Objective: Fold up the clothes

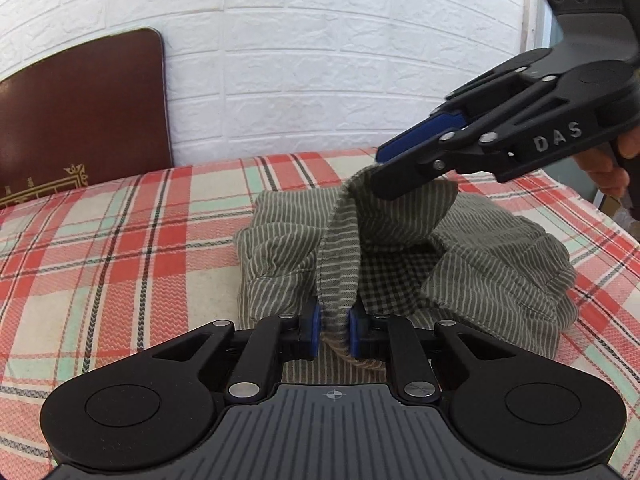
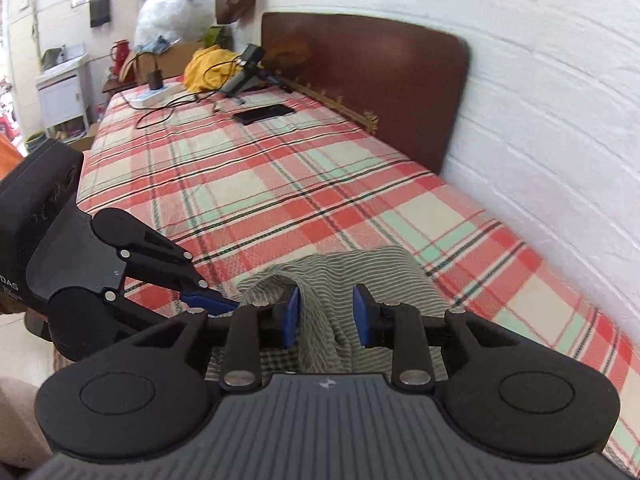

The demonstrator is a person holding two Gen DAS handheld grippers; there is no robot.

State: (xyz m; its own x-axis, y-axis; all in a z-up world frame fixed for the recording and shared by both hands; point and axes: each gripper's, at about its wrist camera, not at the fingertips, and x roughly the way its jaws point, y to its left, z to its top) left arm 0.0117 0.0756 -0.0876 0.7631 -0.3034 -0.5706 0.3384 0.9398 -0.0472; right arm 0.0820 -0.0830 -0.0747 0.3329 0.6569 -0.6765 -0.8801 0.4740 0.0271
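Left tool [image 1: 335, 330] pinches the striped garment's [image 1: 500, 276] hem, anchoring it on the plaid bed [image 1: 120, 248]. Right tool [image 2: 326, 314] stands parted around a fold, apparently regrasping.

Showing grey-green with thin white stripes on the garment [image 1: 280, 240] between the blue pads [image 1: 316, 330], a small dark check on its inside; beyond, red, cream and mint plaid bedsheet [image 1: 120, 240].

I see soft striped cloth shorts [image 1: 460, 264] on a woven checked bedsheet [image 1: 120, 260], and a shiny brown headboard [image 2: 372, 80].
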